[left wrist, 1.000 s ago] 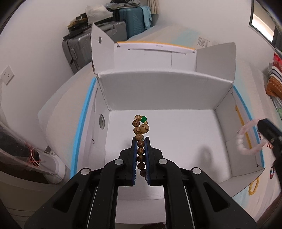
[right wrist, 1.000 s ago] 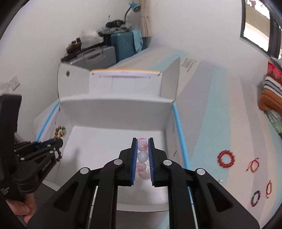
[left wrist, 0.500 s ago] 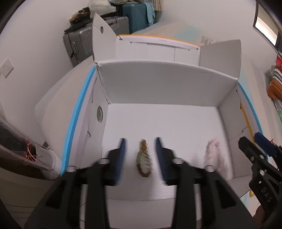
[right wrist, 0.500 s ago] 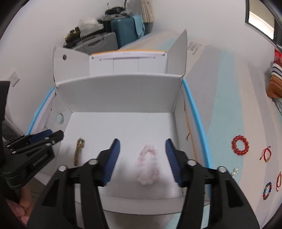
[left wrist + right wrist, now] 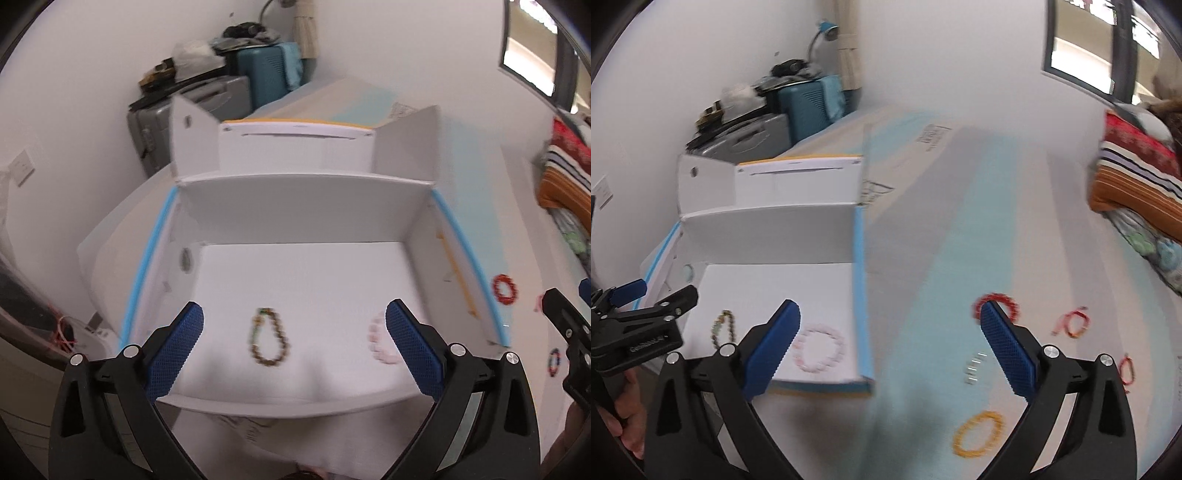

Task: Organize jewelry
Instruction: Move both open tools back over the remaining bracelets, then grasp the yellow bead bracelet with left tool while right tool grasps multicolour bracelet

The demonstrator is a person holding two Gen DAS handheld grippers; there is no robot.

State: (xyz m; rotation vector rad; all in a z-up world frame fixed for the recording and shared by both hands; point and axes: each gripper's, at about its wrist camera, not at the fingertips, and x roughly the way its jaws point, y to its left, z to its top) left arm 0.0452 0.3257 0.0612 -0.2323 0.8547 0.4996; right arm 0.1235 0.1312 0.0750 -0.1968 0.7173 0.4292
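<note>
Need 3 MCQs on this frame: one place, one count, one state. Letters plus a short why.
1. Where does the pink bracelet lie?
A. inside the white box
B. on the striped surface
C. between gripper fingers

2. How many bracelets lie in the box?
A. one
B. two
C. four

3. How stands the right gripper?
A. shut on a bracelet
B. shut, holding nothing
C. open, holding nothing

Key: 1 A, it rests on the box floor. 2 B, only the pink one and the brown bead bracelet. 3 C, blue pads wide apart, nothing between.
</note>
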